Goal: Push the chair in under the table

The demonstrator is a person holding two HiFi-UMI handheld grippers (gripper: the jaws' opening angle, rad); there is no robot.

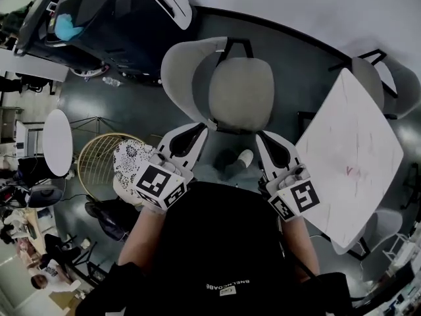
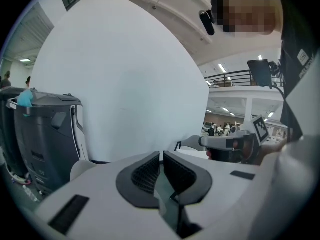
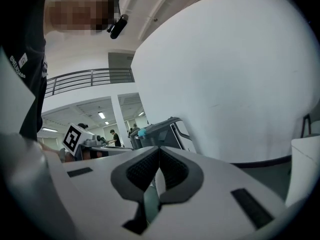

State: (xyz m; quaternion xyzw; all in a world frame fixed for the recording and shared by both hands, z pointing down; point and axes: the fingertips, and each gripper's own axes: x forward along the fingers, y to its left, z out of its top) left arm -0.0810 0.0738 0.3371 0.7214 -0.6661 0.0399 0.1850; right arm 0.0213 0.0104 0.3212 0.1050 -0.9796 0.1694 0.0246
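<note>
L gripper (image 1: 200, 128) & R gripper (image 1: 262, 135) both closed, empty, near chair (image 1: 241, 94) edge.

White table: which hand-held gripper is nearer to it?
Right. The right hand-held gripper is just left of the white table; the left hand-held gripper is farther off, past the chair.

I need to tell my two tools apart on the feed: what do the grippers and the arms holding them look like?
They match. The left gripper and right gripper are white tapered shells with black teardrop insets and dark ribbed pads. Each carries a cube of black-and-white square markers. The person wears a black short-sleeved top.
</note>
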